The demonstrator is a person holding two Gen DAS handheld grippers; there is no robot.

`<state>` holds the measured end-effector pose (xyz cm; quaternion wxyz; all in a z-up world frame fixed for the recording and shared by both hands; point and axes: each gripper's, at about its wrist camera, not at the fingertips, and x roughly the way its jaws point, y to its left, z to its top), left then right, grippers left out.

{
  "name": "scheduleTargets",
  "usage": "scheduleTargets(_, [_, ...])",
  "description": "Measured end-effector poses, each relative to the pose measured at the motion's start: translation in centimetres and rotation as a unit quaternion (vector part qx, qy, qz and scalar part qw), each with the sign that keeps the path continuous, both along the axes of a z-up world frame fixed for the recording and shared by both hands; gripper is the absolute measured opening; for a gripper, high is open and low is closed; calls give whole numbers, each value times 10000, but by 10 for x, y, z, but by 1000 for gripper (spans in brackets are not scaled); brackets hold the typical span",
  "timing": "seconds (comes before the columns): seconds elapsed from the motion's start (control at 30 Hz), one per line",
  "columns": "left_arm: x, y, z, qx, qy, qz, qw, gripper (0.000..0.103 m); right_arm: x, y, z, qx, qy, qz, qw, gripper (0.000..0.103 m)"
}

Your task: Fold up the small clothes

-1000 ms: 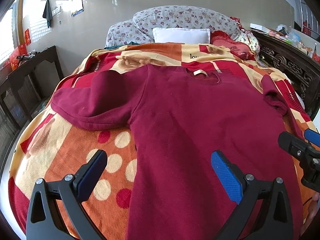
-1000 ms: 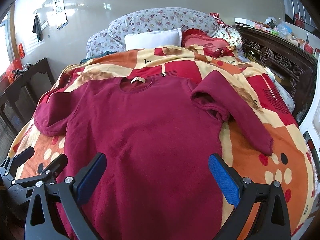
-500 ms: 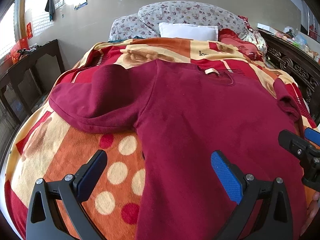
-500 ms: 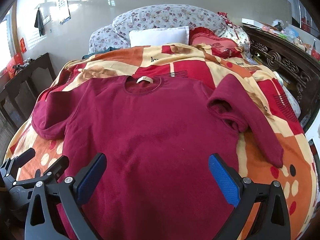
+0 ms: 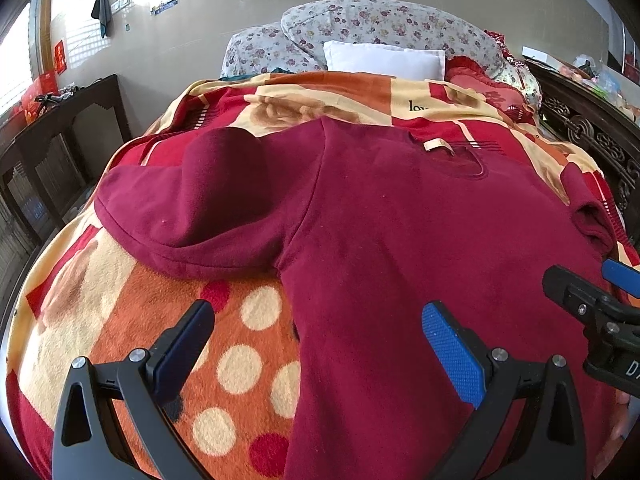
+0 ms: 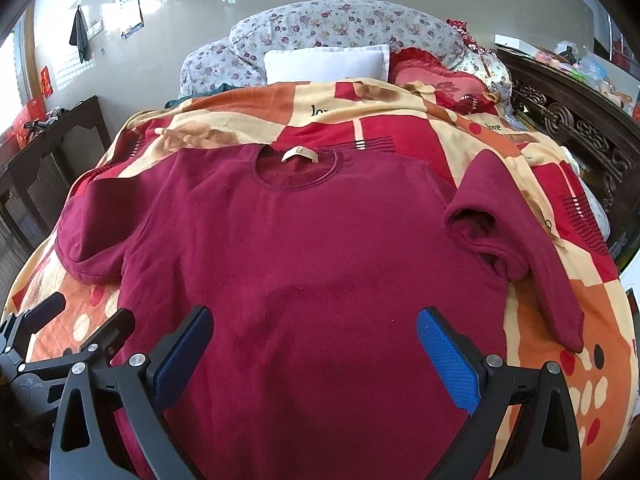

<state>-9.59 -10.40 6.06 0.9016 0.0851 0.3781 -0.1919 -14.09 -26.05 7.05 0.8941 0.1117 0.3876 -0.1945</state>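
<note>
While spread (jaws wide), both grippers [image 6: 314, 350] above sweater [image 6: 304, 248]

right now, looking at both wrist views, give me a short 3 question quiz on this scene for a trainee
1. True or false: the left gripper holds the maroon sweater.
2. Which sleeve is bunched and doubled over itself? A) the left sleeve B) the right sleeve
3. Fill in: the tan neck label lies toward the ____ pillow.

Key:
1. False; both the left and the right gripper hover with jaws open, gripping nothing.
2. B
3. white
</note>
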Motion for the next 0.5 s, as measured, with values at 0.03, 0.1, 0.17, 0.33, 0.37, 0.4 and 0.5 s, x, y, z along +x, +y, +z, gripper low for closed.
scheduleTargets(0.03, [0,1,0,-1,3,5,10000,103,1,0,-1,2,3,8,10000,103])
scheduleTargets(0.1, [2,2,-1,-2,11,24,10000,103,4,1,-2,6,16,22,10000,103])
scheduleTargets(0.17, [4,5,-3,-4,36,36,10000,103,7,2,-5,27,24,48,10000,103])
scheduleTargets(0.33, [16,21,-4,-73,137,194,9997,103,18,8,-11,38,72,162,9998,103])
scheduleTargets(0.37, [19,26,-5,-83,147,252,9995,103,20,10,-12,33,82,184,9998,103])
scheduleTargets(0.4, [21,29,-5,-82,149,295,9994,103,23,12,-13,31,96,212,9997,103])
scheduleTargets(0.5, [29,40,-6,-71,160,442,9989,103,31,16,-17,33,137,266,9995,103])
